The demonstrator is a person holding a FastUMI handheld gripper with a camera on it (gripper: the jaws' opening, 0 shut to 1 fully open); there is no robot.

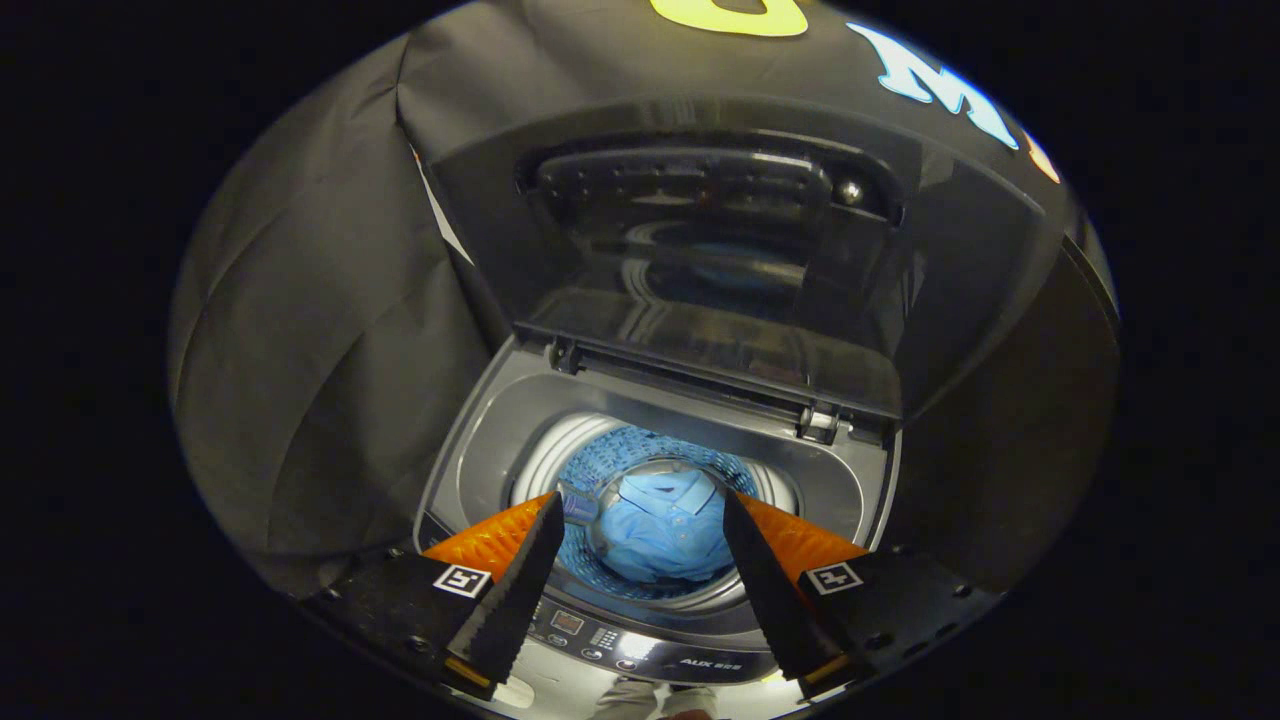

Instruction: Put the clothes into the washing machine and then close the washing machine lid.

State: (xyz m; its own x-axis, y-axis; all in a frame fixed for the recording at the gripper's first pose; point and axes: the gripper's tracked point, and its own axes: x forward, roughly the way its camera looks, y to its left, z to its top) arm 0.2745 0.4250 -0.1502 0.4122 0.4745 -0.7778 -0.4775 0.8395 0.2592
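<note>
Light-blue collared shirt (665, 525) lies at the bottom of the perforated steel drum (640, 450), below and between the tongs' tips. Tongs (645, 530) released, spread wide, holding nothing, above the grey top-loading washing machine (480, 440). Dark glossy lid (720, 270) stands upright beyond them.

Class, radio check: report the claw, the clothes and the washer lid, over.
Claw open, empty, above the drum. Blue shirt lying in the drum. Lid up, not yet closed. Nothing blocking the opening.
</note>
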